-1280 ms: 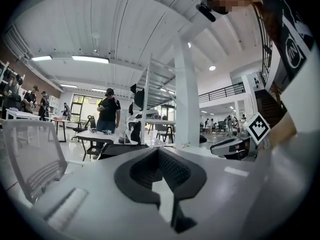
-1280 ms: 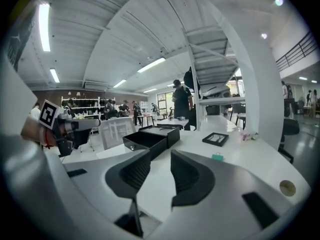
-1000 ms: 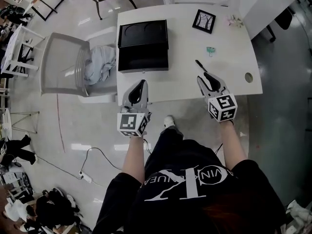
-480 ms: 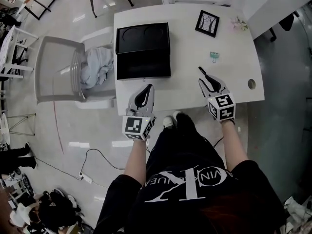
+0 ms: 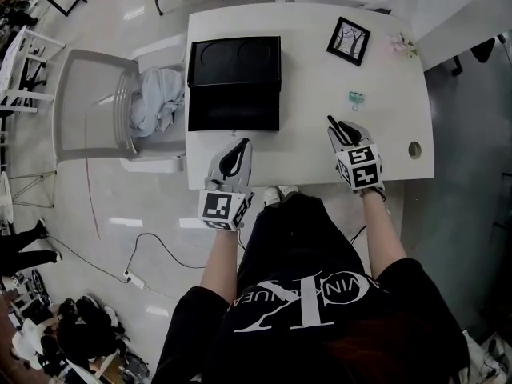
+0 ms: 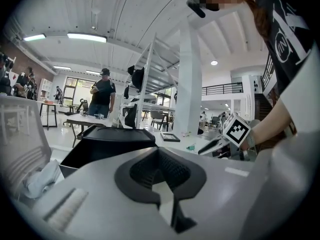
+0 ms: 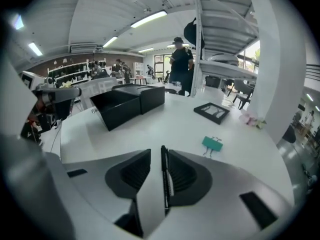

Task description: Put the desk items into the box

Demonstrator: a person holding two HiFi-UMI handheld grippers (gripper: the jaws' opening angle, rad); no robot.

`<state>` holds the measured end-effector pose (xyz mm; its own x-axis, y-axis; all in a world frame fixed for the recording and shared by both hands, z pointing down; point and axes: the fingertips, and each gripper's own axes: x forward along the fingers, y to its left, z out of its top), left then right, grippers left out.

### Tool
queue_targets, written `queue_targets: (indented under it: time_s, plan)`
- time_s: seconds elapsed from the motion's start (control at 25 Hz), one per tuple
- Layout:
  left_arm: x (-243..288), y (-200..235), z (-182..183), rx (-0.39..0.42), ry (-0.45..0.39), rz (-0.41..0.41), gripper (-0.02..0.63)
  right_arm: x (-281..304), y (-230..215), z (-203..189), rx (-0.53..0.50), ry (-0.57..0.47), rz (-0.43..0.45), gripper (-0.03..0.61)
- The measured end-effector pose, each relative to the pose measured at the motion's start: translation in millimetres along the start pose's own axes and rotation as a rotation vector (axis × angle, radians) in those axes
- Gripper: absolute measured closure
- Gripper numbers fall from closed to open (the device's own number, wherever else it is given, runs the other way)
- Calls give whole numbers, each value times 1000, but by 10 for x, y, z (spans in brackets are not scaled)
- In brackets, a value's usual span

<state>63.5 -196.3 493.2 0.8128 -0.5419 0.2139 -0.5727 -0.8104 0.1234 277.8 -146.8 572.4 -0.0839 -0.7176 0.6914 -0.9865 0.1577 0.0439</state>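
We hold the right gripper (image 7: pixel 162 153) low over the white desk (image 7: pixel 150 129), its jaws clamped on a slim black pen (image 7: pixel 164 184). The pen runs lengthwise between the ribbed pads, its tip poking out past the fingertips, and a pale strip shows along its barrel. Just ahead of this gripper and a little to its right, a teal binder clip with wire handles (image 7: pixel 212 144) lies flat on the desk. Farther ahead in the same direction lies a black-framed picture (image 7: pixel 212 112). Ahead and to the left, well apart from the pen, stands the open black rectangular box (image 7: pixel 117 109), its lid lying flat behind it.

Our left gripper (image 6: pixel 159 156) hovers at the desk's near edge with its jaws together on nothing. The box (image 6: pixel 75 156) is straight ahead of it.
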Motion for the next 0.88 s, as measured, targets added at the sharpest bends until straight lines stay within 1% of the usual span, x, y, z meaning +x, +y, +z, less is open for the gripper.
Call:
queue_targets:
  time_s: [0.12,0.32,0.48,0.68,0.88]
  plan:
    - [15,-7,-50,13,6,1,604,62,-43,-100,-2,46,10,479]
    - [66,19,-65,-1,19,17,604,139,-75,-145,10,87,36,479]
    - [93,49,-90,-11,27,25,604,157,-53,-143,22,100,71,482]
    - [103,68,-106,-29,24,30,603,170,-33,-144,25,108,94,499]
    - [87,82,-119,-39,24,42,603,154,-11,-102,-19,91,98,511]
